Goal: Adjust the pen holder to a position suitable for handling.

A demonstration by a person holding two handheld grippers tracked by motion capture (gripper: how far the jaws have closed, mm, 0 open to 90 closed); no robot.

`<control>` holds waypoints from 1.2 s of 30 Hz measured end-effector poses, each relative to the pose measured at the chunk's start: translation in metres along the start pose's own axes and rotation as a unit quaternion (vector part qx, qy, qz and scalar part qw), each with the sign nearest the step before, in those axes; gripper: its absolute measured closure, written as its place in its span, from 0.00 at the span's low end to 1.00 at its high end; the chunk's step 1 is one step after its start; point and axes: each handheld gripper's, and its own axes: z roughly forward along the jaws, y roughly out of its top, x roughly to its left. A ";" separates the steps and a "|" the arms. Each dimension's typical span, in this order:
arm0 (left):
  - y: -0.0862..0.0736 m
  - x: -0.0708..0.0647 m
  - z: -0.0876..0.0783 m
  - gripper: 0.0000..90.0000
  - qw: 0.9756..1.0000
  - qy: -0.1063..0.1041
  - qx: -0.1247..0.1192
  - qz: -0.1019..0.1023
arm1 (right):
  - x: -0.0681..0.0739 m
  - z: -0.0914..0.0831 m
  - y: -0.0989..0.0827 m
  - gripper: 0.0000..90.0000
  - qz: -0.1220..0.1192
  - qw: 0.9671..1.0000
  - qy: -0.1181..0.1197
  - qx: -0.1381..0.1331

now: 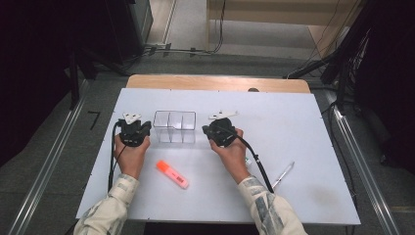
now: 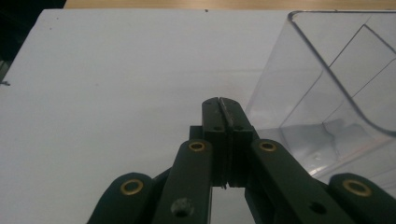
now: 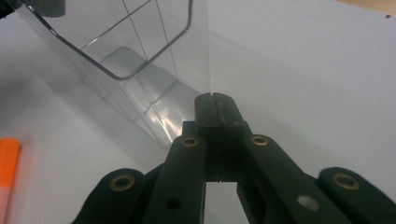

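A clear plastic box [image 1: 174, 127] with three compartments stands on the white table [image 1: 293, 127] between my two grippers. My left gripper [image 1: 134, 128] rests just left of it, jaws pressed together with nothing between them [image 2: 221, 103]; the box's wall [image 2: 327, 84] rises to their right. My right gripper [image 1: 219, 128] sits just right of the box, also shut and holding nothing [image 3: 215, 99], with the box [image 3: 130, 51] up to its left. An orange highlighter [image 1: 172, 174] lies on the table in front of the box, between my forearms; its end [image 3: 7, 168] shows at the left edge.
A pen [image 1: 283, 175] lies near the right forearm on the table. A small green-and-white item [image 1: 248, 160] lies beside the right hand. The table's wooden far edge [image 1: 218, 82] borders grey floor with cables [image 1: 166, 49] and dark equipment.
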 end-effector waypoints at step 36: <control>0.019 -0.126 0.039 1.00 0.994 -0.091 0.020 0.057 | -0.079 -0.049 -0.031 0.98 0.066 0.995 -0.080 0.006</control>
